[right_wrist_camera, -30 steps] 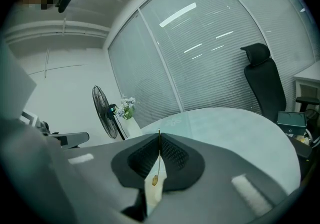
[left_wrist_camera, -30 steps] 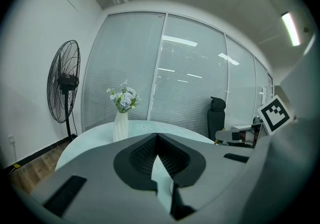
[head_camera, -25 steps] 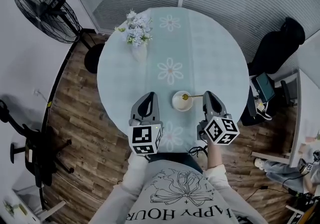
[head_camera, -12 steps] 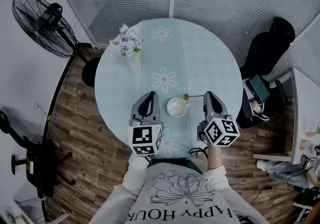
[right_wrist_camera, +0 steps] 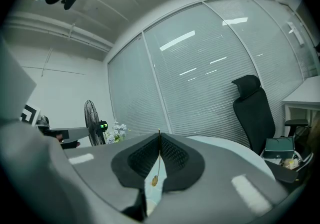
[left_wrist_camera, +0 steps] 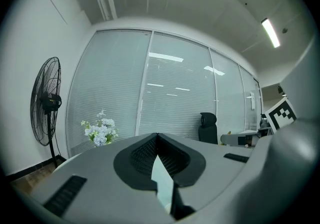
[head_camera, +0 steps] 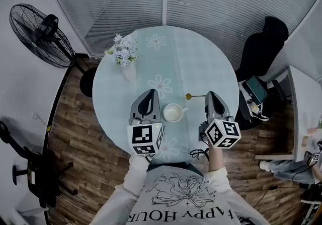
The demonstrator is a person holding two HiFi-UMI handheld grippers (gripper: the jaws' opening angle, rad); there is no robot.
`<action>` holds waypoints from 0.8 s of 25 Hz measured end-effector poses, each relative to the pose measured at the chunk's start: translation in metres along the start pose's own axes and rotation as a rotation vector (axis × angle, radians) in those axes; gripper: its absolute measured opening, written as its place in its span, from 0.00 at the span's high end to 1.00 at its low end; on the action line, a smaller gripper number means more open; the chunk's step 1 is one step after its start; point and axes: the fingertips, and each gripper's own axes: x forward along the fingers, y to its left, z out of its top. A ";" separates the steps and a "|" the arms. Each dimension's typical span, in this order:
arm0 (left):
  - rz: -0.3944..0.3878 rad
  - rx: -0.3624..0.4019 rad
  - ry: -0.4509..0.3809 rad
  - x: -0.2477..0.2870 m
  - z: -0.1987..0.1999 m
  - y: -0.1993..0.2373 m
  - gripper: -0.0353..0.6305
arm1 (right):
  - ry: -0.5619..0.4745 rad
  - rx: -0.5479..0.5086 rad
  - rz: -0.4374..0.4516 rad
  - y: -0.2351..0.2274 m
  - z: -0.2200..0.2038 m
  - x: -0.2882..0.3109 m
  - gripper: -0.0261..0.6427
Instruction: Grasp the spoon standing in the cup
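Note:
A small white cup (head_camera: 172, 113) stands on the round pale-green table (head_camera: 201, 63), between my two grippers. The thin gold spoon (head_camera: 193, 96) lies level above the table, out of the cup and to its upper right. My right gripper (head_camera: 211, 95) is shut on the handle's end. In the right gripper view the spoon (right_wrist_camera: 155, 178) runs down from the closed tips of the right gripper (right_wrist_camera: 159, 133), bowl lowest. My left gripper (head_camera: 149, 93) hangs just left of the cup. In its own view the left gripper (left_wrist_camera: 157, 135) is shut with nothing held.
A vase of white flowers (head_camera: 122, 57) stands at the table's far left. On the floor to the left is a standing fan (head_camera: 37, 35). A black office chair (head_camera: 261, 50) and a desk with clutter (head_camera: 259, 95) are on the right. Window blinds close off the far side.
The spoon's bowl was at the cup's rim a second ago; it now hangs clear of the cup, still in the right gripper. The view has shifted, so the table sits lower in frame.

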 end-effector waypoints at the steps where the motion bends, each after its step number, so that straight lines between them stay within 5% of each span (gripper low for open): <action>1: -0.003 -0.001 -0.004 0.001 0.002 -0.002 0.94 | -0.004 -0.005 -0.003 -0.001 0.002 -0.001 0.94; 20: -0.071 0.017 -0.027 0.019 0.015 -0.032 0.94 | -0.063 -0.012 -0.065 -0.022 0.025 -0.014 0.94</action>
